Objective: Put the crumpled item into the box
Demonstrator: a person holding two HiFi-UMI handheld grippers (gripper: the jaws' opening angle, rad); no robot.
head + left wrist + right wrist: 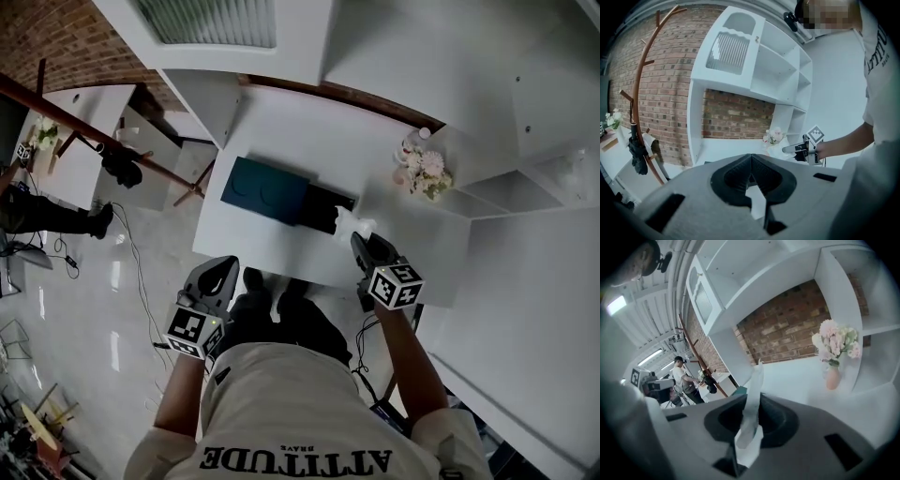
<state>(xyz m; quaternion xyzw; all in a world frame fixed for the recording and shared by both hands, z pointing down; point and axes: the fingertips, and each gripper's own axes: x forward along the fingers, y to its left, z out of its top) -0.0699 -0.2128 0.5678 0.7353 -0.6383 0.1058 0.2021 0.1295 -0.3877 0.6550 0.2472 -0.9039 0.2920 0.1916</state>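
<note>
A white crumpled item (pixel 354 222) is pinched in my right gripper (pixel 360 238), which hovers over the white table (pixel 281 248) just right of the box. In the right gripper view the crumpled item (pixel 755 383) stands up between the pads as a thin strip. The box (pixel 327 208) is dark and open, with its teal lid (pixel 265 190) lying to its left. My left gripper (pixel 223 268) hangs off the table's near edge, beside the person's body. Its jaws meet with nothing between them in the left gripper view (pixel 751 158).
A vase of pale flowers (pixel 423 172) stands at the table's right end by white shelving (pixel 525 178). A brick wall (pixel 787 336) backs the table. A coat stand (pixel 640 108) and a person at another desk (pixel 684 380) are off to the left.
</note>
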